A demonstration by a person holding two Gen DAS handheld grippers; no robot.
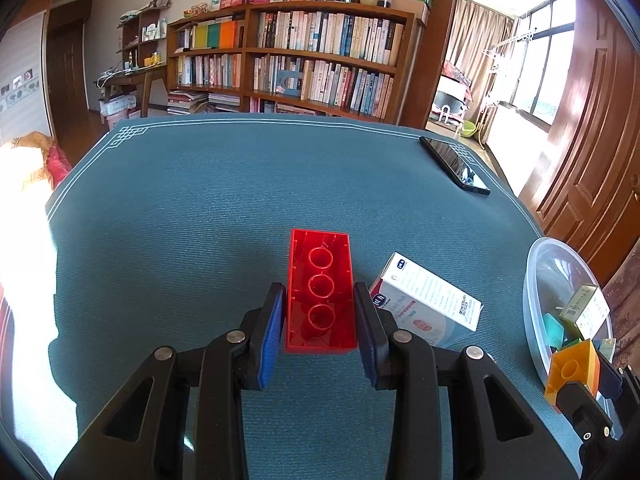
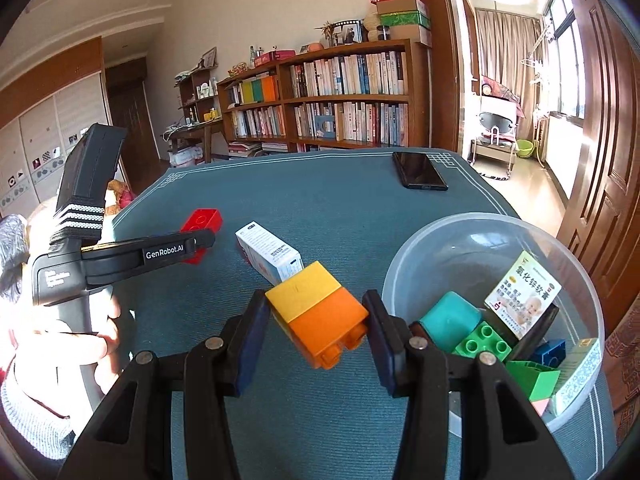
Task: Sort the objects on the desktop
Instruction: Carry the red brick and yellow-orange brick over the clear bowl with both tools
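A red brick [image 1: 321,292] lies hollow side up on the blue-green table mat [image 1: 200,220], between the pads of my left gripper [image 1: 320,320], which grips its sides. The red brick also shows in the right wrist view [image 2: 200,226] beside the left gripper [image 2: 160,254]. My right gripper [image 2: 316,328] is shut on a yellow-and-orange brick stack [image 2: 316,312], held tilted above the mat just left of a clear plastic bowl [image 2: 460,248]. The stack shows in the left wrist view [image 1: 574,372]. A white medicine box [image 1: 428,300] lies right of the red brick.
The bowl [image 1: 536,300] holds several bricks, a teal block [image 2: 450,318] and small boxes [image 2: 520,296]. A black phone [image 2: 418,171] lies at the mat's far right corner. A bookshelf [image 1: 288,60] stands behind the table.
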